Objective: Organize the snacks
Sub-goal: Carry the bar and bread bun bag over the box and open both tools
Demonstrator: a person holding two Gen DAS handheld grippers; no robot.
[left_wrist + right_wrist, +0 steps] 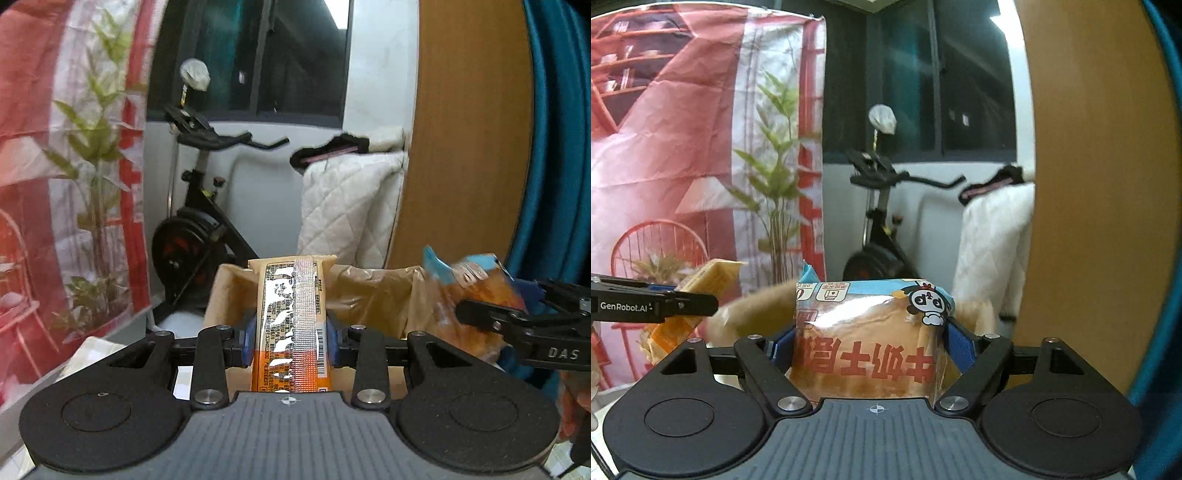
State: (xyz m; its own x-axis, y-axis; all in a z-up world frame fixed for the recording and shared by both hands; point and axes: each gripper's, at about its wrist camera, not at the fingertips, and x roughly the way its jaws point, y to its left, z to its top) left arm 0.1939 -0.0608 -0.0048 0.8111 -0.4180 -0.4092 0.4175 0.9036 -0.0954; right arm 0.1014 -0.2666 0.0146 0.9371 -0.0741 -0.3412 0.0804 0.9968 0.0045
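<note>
My left gripper [291, 338] is shut on a long orange and yellow snack packet [291, 317], held upright above a brown paper-lined box [373, 291]. My right gripper [868, 350] is shut on a blue-topped bread packet [868, 332] with red characters and a panda picture. In the left wrist view the right gripper [491, 317] and its bread packet [476, 280] show at the right, over the box's right edge. In the right wrist view the left gripper [683, 304] and its orange packet [694, 291] show at the left, next to the box's blurred rim [757, 302].
A wooden panel [461, 129] and a blue curtain [554, 147] stand to the right. An exercise bike [199, 229] and a white quilted cover [347, 206] are behind the box. A red printed backdrop with a plant [85, 166] hangs at the left.
</note>
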